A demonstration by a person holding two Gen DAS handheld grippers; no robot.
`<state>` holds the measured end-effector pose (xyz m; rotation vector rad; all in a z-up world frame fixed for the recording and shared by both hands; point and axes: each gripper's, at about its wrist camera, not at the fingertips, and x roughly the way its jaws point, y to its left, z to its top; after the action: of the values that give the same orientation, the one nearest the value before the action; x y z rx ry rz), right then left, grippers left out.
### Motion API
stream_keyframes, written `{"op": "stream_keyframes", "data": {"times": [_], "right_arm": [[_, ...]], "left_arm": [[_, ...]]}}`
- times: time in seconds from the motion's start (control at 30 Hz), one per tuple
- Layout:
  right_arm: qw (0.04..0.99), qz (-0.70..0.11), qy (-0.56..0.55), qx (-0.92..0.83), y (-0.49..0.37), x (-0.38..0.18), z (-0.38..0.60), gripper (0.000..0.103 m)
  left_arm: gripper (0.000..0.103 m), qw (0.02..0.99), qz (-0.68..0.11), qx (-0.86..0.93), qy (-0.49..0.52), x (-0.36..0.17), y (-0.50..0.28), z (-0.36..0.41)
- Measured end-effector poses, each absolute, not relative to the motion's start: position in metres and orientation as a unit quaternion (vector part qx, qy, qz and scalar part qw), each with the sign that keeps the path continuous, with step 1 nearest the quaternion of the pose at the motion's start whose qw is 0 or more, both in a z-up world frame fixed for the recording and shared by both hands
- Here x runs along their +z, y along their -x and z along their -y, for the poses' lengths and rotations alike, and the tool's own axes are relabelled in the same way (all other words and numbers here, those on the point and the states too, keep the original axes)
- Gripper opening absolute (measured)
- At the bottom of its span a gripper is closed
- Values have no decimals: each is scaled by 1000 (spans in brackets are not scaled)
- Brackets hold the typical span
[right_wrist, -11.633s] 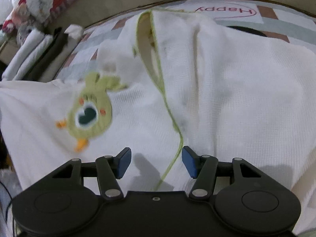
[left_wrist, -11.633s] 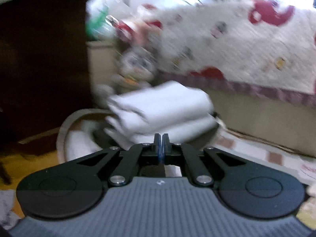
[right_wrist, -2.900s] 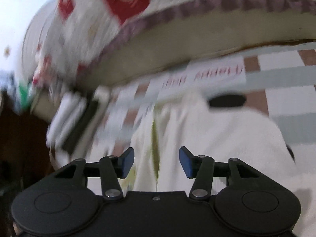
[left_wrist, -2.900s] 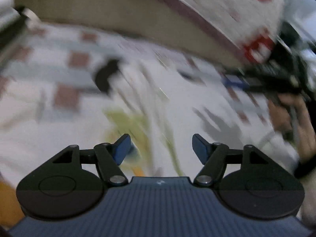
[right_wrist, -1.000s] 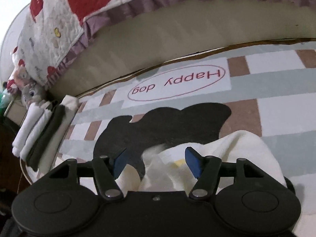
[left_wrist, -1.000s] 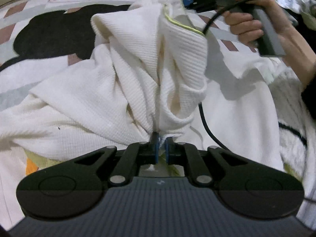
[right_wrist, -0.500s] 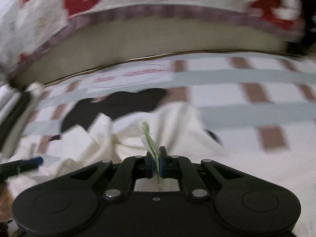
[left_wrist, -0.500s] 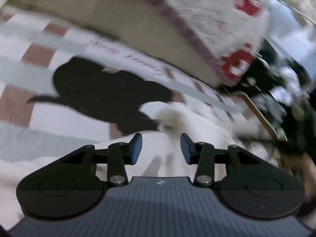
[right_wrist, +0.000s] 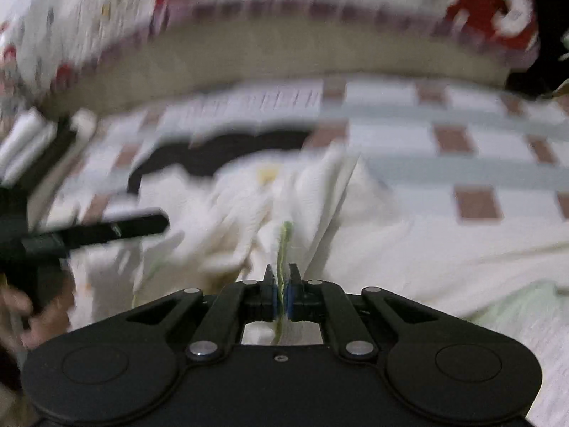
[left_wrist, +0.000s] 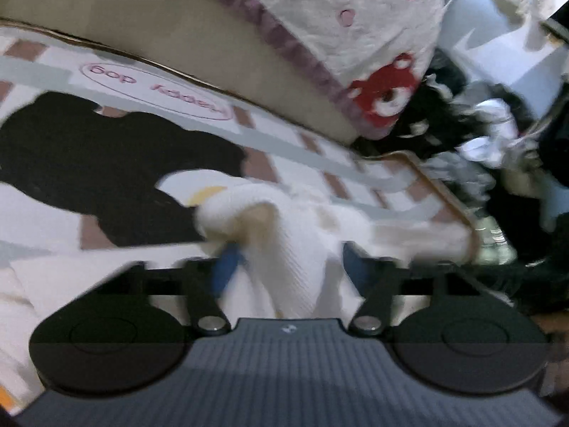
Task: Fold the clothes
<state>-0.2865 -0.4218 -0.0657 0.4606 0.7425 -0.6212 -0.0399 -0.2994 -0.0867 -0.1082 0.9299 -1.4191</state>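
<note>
Left gripper (left_wrist: pixel 284 267): jaws spread wide, blue pads blurred; a ridge of white cloth rises between them at lower centre, gripped by neither finger as far as the blur allows.
Right gripper (right_wrist: pixel 281 286): jaws clenched on a thin green-edged hem, which stands upright between the blue pads at lower centre.
Garment (right_wrist: pixel 373 242): white waffle-knit cloth with lime-green piping, bunched and creased across the middle of the right wrist view; in the left wrist view (left_wrist: pixel 284 235) it shows as a rolled, ribbed fold with a small yellow patch just left of it.
Where it lies: on the mat (left_wrist: pixel 117 82), spreading from centre to the lower right of the right wrist view.
Mat: flat, checked in white, grey and brown squares, with a large black shape and a pink oval of lettering at upper left of the left wrist view.
Quilt (left_wrist: pixel 355 17): puffy white fabric with red figures and a mauve frill, hanging over a tan base along the top of both views.
Folded stack (right_wrist: pixel 25 142): white and dark pieces, left edge of the right wrist view, blurred.
</note>
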Motion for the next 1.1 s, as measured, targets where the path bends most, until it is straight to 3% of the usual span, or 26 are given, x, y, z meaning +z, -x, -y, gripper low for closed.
{"op": "stream_keyframes", "data": {"times": [0.17, 0.27, 0.4, 0.57, 0.67, 0.73, 0.8, 0.9, 0.97, 1.0, 1.03, 1.07, 1.1], "right_arm": [[873, -277, -212, -343, 292, -39, 451, 6], [884, -219, -143, -388, 288, -20, 450, 6], [884, -158, -60, -435, 274, 0, 455, 5], [868, -253, -79, -420, 251, -31, 458, 7], [864, -372, -165, -296, 242, -81, 452, 8], [851, -427, -237, -193, 235, -102, 448, 10], [849, -453, -259, -86, 224, -108, 439, 18], [855, -431, -288, -7, 222, -102, 438, 44], [857, -411, -309, 38, 222, -96, 439, 47], [862, -386, -323, 53, 225, -90, 446, 47], [870, -351, -341, 63, 230, -81, 458, 51], [875, -323, -356, 63, 233, -74, 470, 54], [878, -301, -367, 53, 233, -67, 484, 56]], "left_arm": [[1, 745, -273, -607, 40, -16, 24, 265], [1, 785, -195, -584, 64, 29, 8, 235], [1, 823, -144, -544, 82, 49, -12, 200], [1, 831, -261, -489, 55, -14, -37, 194], [1, 821, -346, -454, 33, -60, -44, 199], [1, 816, -362, -450, 21, -71, -47, 209], [1, 829, -337, -447, 8, -68, -47, 216], [4, 839, -327, -435, 1, -68, -53, 222], [5, 843, -344, -415, 3, -74, -61, 222], [8, 844, -355, -402, 4, -76, -65, 222], [18, 845, -369, -387, 7, -78, -70, 220], [35, 845, -381, -374, 13, -80, -74, 218], [42, 845, -383, -373, 18, -77, -75, 215]]}}
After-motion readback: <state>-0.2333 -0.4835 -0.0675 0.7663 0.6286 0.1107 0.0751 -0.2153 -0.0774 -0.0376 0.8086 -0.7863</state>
